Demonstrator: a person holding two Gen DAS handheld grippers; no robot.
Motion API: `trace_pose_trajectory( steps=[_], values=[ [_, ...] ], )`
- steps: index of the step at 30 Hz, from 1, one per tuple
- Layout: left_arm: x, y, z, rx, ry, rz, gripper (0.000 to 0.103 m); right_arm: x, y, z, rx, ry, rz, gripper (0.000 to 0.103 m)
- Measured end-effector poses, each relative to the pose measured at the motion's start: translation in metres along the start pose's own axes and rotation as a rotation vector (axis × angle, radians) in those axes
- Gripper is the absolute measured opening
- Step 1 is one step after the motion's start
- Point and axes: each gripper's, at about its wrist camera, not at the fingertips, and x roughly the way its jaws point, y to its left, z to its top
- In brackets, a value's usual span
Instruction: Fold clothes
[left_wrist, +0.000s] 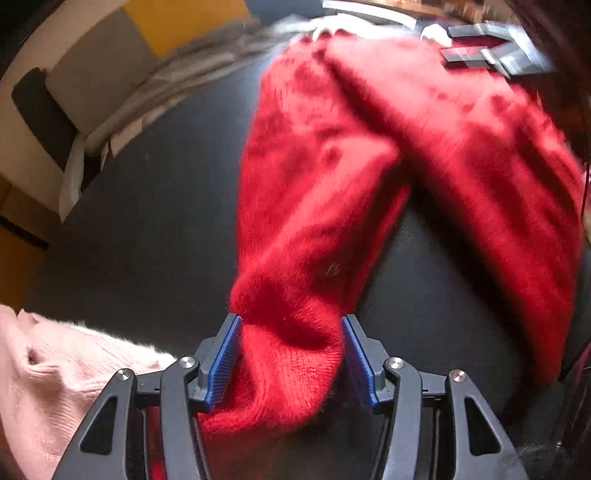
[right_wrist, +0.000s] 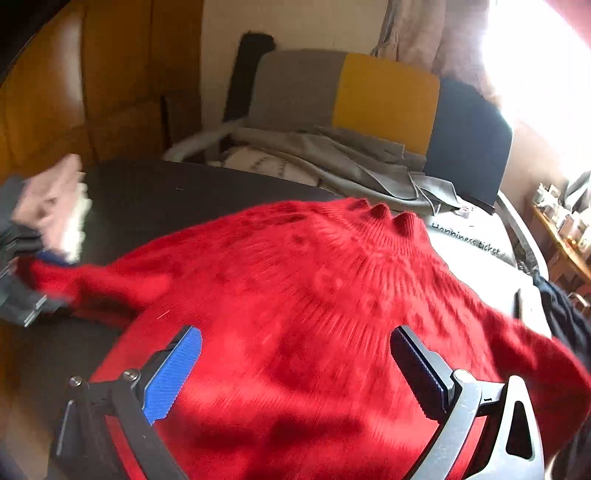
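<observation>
— Red wool between blue pads: what has the left hand-held gripper (left_wrist: 291, 354) got?

— It is clenched on the cuff end of one sleeve (left_wrist: 317, 206) of the red sweater (right_wrist: 314, 314). The ribbed cuff bunches between the two blue pads (left_wrist: 225, 358), and the sleeve runs up and away from them, its long axis leaning a little to the right toward the shoulder.

— And the right hand-held gripper (right_wrist: 295, 369)?

— Released, its jaws wide apart, hovering over the sweater's body. I cannot tell whether the fingers touch the knit. One pad (right_wrist: 173, 373) is bright blue, the other sits in shadow.

— Which way does the sweater lie?

— Spread on the dark bench (left_wrist: 147, 221), collar (right_wrist: 384, 218) pointing away from the right hand-held gripper toward the far edge. The sleeves reach out to either side, so the long axis from cuff to cuff runs across the right wrist view.

— Anything beside it?

— A pale pink knit (left_wrist: 44, 373) lies just left of the left hand-held gripper. Beyond the collar lies a white item (right_wrist: 476, 254) printed "Happiness ticket". Past the bench is a pile of grey cloth (right_wrist: 351, 162) against a backrest (right_wrist: 384, 99) in grey, yellow and dark blue panels.

— Any other writing?

— None readable; much is motion-blurred.
</observation>
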Motion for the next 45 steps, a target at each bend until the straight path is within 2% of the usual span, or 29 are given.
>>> trace_pose_trajectory(
  steps=[1,2,4,5,7,9,11,14,22,23,26,30,31,32,34,35,36,37,38,40,42,44,45],
  values=[
    [0.006,0.000,0.000,-0.011,0.021,0.005,0.055,0.014,-0.004,0.006,-0.002,0.026,-0.015,0.103],
    [0.005,0.005,-0.002,-0.062,-0.001,-0.003,0.052,0.027,-0.008,0.010,-0.003,0.051,-0.031,0.103],
    [0.001,0.016,-0.006,-0.168,-0.046,-0.019,0.029,0.054,-0.018,0.017,-0.005,0.102,-0.063,0.103],
    [-0.001,0.021,-0.007,-0.221,-0.069,-0.027,0.028,0.067,-0.022,0.021,-0.006,0.127,-0.079,0.103],
    [-0.008,0.033,-0.013,-0.337,-0.129,-0.048,0.018,0.085,-0.034,0.018,0.022,0.171,-0.094,0.103],
    [-0.020,0.042,-0.020,-0.447,-0.208,-0.078,0.016,0.098,-0.046,0.006,0.078,0.189,-0.086,0.103],
    [-0.039,0.050,-0.027,-0.545,-0.309,-0.121,0.016,0.096,-0.057,-0.006,0.144,0.130,-0.037,0.103],
    [-0.071,0.063,-0.036,-0.694,-0.473,-0.192,0.014,0.094,-0.056,-0.011,0.148,0.119,-0.046,0.103],
    [-0.101,0.105,-0.020,-0.836,-0.570,-0.151,0.014,0.102,-0.047,-0.003,0.153,0.149,-0.075,0.103],
    [-0.100,0.110,-0.018,-0.862,-0.545,-0.124,0.014,0.105,-0.044,0.000,0.138,0.155,-0.081,0.103],
    [-0.095,0.123,-0.012,-0.923,-0.474,-0.053,0.017,0.107,-0.038,0.001,0.117,0.145,-0.105,0.103],
    [-0.090,0.126,0.004,-0.942,-0.420,0.021,0.029,0.103,-0.034,-0.002,0.123,0.121,-0.128,0.103],
    [-0.091,0.123,0.004,-0.940,-0.425,0.061,0.039,0.103,-0.033,-0.003,0.123,0.118,-0.129,0.103],
    [-0.098,0.116,0.001,-0.936,-0.438,0.134,0.047,0.102,-0.032,-0.003,0.126,0.117,-0.127,0.103],
    [-0.107,0.105,-0.002,-0.936,-0.467,0.264,0.085,0.101,-0.032,-0.003,0.130,0.114,-0.125,0.103],
    [-0.113,0.096,-0.004,-0.932,-0.496,0.292,0.092,0.101,-0.031,-0.003,0.132,0.113,-0.124,0.103],
    [-0.116,0.087,-0.006,-0.917,-0.522,0.274,0.096,0.102,-0.031,-0.003,0.133,0.112,-0.123,0.103],
    [-0.119,0.079,-0.009,-0.909,-0.540,0.242,0.096,0.102,-0.031,-0.003,0.133,0.111,-0.122,0.103],
    [-0.119,0.067,-0.009,-0.892,-0.557,0.183,0.096,0.102,-0.031,-0.002,0.135,0.110,-0.120,0.103],
    [-0.112,0.045,-0.001,-0.814,-0.564,0.059,0.096,0.104,-0.034,-0.003,0.143,0.109,-0.115,0.103],
    [-0.098,0.027,0.013,-0.746,-0.537,-0.026,0.096,0.105,-0.037,-0.003,0.149,0.109,-0.109,0.103],
    [-0.083,0.016,0.028,-0.717,-0.500,-0.096,0.089,0.107,-0.037,-0.003,0.150,0.109,-0.111,0.103],
    [-0.074,0.014,0.036,-0.722,-0.477,-0.123,0.079,0.107,-0.038,-0.003,0.151,0.109,-0.110,0.103]
  ],
)
